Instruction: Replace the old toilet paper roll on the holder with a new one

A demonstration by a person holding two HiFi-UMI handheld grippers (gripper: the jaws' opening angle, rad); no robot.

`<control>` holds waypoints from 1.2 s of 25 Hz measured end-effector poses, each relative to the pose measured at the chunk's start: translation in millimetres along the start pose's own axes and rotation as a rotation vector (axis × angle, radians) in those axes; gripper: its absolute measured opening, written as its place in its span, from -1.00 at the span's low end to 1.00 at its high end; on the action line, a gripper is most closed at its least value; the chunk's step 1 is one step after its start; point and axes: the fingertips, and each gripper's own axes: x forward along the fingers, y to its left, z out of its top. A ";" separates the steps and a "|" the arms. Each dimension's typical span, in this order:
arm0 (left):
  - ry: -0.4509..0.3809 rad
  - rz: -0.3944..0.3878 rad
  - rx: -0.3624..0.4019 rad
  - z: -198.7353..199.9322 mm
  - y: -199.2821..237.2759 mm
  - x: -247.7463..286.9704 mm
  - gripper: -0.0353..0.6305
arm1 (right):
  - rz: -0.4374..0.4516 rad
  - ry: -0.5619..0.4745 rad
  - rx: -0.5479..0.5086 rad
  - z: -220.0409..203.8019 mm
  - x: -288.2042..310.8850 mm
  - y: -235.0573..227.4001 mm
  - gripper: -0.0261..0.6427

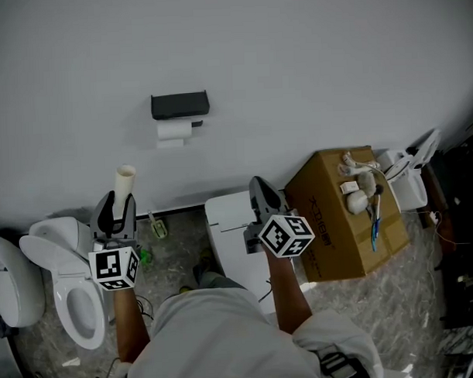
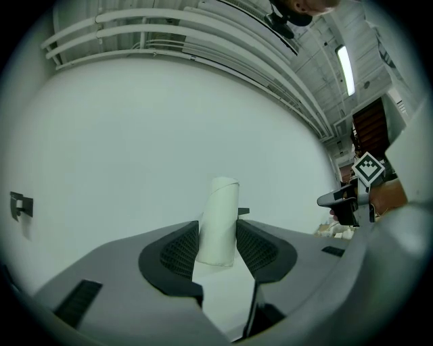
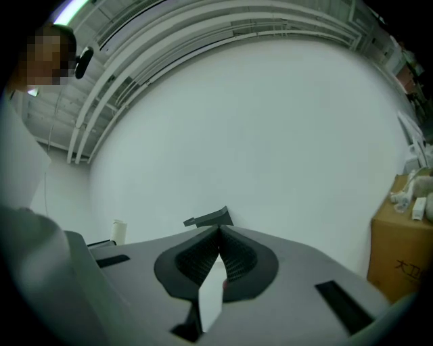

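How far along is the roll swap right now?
Looks mostly done: a white roll sits on the black wall holder. In hand: the left gripper is shut on a bare cardboard tube, likely the old core. The right gripper is shut and empty. Left: getting rid of that tube.

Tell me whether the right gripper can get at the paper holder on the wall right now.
Probably yes. The right gripper is shut and empty, and nothing stands between it and the holder. The left gripper, shut on a cardboard tube, sits off to the side.
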 end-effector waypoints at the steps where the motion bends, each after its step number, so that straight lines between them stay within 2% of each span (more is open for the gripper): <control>1: -0.002 0.001 -0.005 0.0 1.0 -1.2 -0.31 | 0.000 -0.002 -0.009 0.3 -0.5 1.3 -0.90; 9: -0.015 -0.003 -0.057 -0.2 6.2 -7.3 -0.32 | 0.008 -0.009 -0.049 -1.1 1.0 10.7 -0.90; 14: -0.015 0.010 -0.064 -1.7 9.4 -10.8 -0.32 | 0.000 0.002 -0.006 -7.1 -4.3 7.3 -0.91; 19: -0.027 0.018 -0.069 0.4 7.7 -8.8 -0.32 | -0.011 0.012 -0.023 -5.2 -4.5 3.0 -0.91; 25: -0.030 0.022 -0.070 2.1 7.3 -7.2 -0.32 | 0.018 0.033 -0.027 -9.2 -2.1 10.6 -0.91; 30: -0.028 0.019 -0.069 0.4 5.6 -3.7 -0.32 | -0.003 0.034 -0.044 -10.4 -1.0 4.2 -0.91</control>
